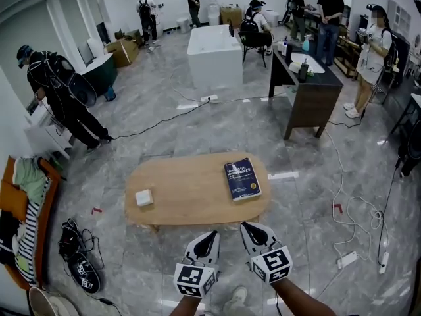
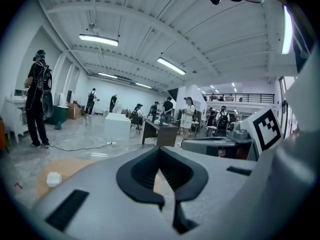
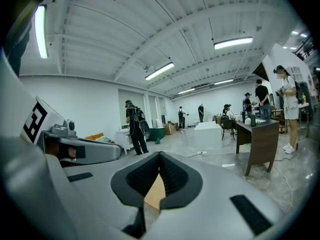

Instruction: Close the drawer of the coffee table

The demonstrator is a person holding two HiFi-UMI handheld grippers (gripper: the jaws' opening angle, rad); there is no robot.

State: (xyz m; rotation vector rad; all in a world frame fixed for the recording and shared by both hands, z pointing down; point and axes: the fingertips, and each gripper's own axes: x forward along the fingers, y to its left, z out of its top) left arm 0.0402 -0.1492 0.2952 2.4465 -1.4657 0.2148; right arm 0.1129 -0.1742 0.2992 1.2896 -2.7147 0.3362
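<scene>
The oval wooden coffee table (image 1: 191, 193) stands just ahead of me in the head view, and no drawer shows on it from here. A dark blue book (image 1: 241, 178) lies on its right part and a small white box (image 1: 144, 197) on its left. My left gripper (image 1: 209, 237) and right gripper (image 1: 250, 229) hover side by side short of the table's near edge, both shut with nothing between the jaws. In the left gripper view the left gripper (image 2: 161, 150) looks over the tabletop (image 2: 75, 166) and the white box (image 2: 53, 178). The right gripper (image 3: 160, 155) shows a sliver of tabletop (image 3: 155, 196) past its pads.
A dark desk (image 1: 309, 91) and a white block (image 1: 215, 54) stand beyond the table. Cables and a power strip (image 1: 346, 260) lie on the floor at the right, a black bag (image 1: 79, 259) and clothes (image 1: 26, 203) at the left. Several people stand around the room.
</scene>
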